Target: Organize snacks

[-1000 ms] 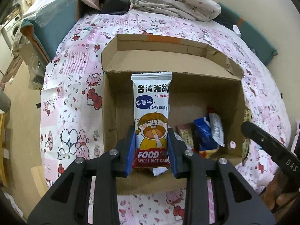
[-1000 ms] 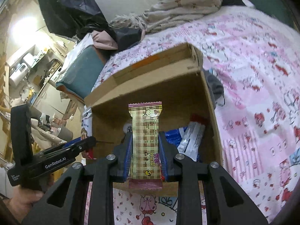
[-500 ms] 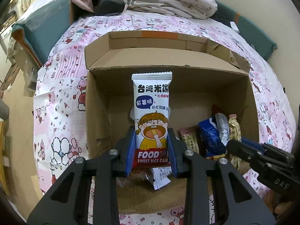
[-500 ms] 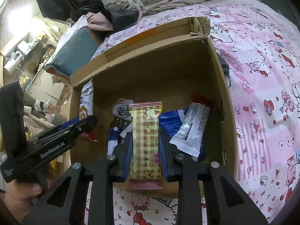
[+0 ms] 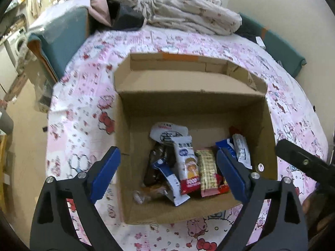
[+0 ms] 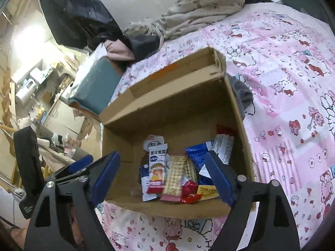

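While both tools hang above the box, the scene reads as follows.

Left gripper point(image 5: 167, 175): jaws spread wide, nothing between the blue pads; it hovers over the near edge of the cardboard box point(image 5: 270, 138).
Right gripper point(image 6: 162, 174): also spread wide and empty, above the same box point(image 6: 238, 113) (its black body shows at 3 o'clock in the left view).
Rice cake packet point(image 5: 187, 167): lies inside the box near the front wall, white with a cartoon child and a red bottom band; seen again in the right view point(image 6: 156, 170).
Checked wafer bar point(image 5: 207, 172): just beside the rice cake packet at its 3 o'clock, touching it point(image 6: 174, 178).
Blue packet point(image 6: 197, 156): at 2 o'clock from the wafer bar, among other wrappers.
Bedspread point(image 5: 83, 108): pink cartoon print under the box.
Bedding heap point(image 5: 188, 14): at 12 o'clock, far end of the bed.
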